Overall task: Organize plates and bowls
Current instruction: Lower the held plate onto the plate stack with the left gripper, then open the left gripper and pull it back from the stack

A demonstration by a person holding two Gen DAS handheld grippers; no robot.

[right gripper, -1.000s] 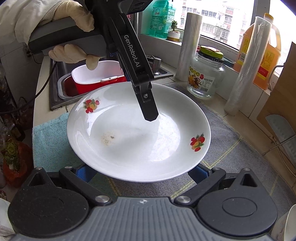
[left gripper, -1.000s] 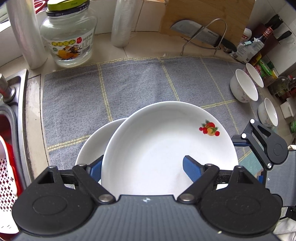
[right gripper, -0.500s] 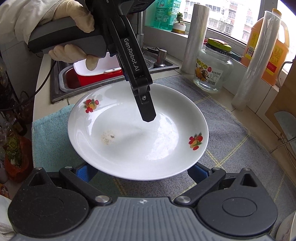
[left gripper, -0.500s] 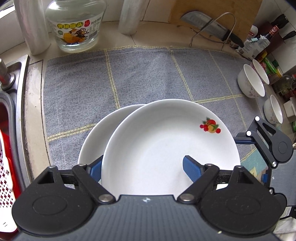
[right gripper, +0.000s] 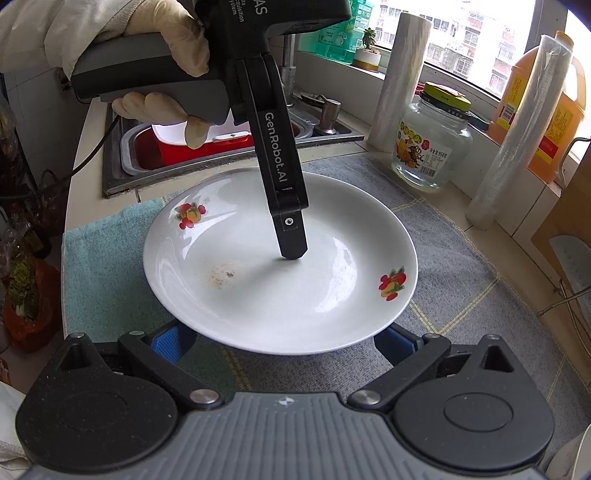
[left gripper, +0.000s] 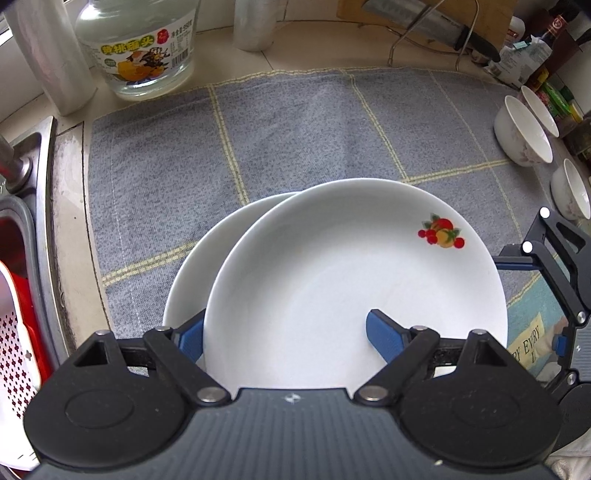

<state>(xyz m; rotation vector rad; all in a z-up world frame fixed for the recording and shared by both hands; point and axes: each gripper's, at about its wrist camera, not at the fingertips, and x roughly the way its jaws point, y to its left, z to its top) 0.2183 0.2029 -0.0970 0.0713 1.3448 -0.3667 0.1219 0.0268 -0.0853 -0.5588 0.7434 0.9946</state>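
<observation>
As left gripper (left gripper: 284, 332) opened, plate (left gripper: 351, 280) sank (lower plate (left gripper: 207, 258) unmoved).

Two plates (left gripper: 354, 280), three bowls (left gripper: 522, 138), one jar (left gripper: 138, 48), two rolls (right gripper: 517, 140).

Glass jar (left gripper: 138, 48) on counter, cleaver (left gripper: 428, 22) on rack, red basket (right gripper: 199, 142) in sink (right gripper: 122, 162).

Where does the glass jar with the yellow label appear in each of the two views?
Left wrist view: the glass jar stands at the top left, behind the grey towel.
Right wrist view: the jar stands at the upper right, by the window.
Shared landmark: the fruit-print plate.
</observation>
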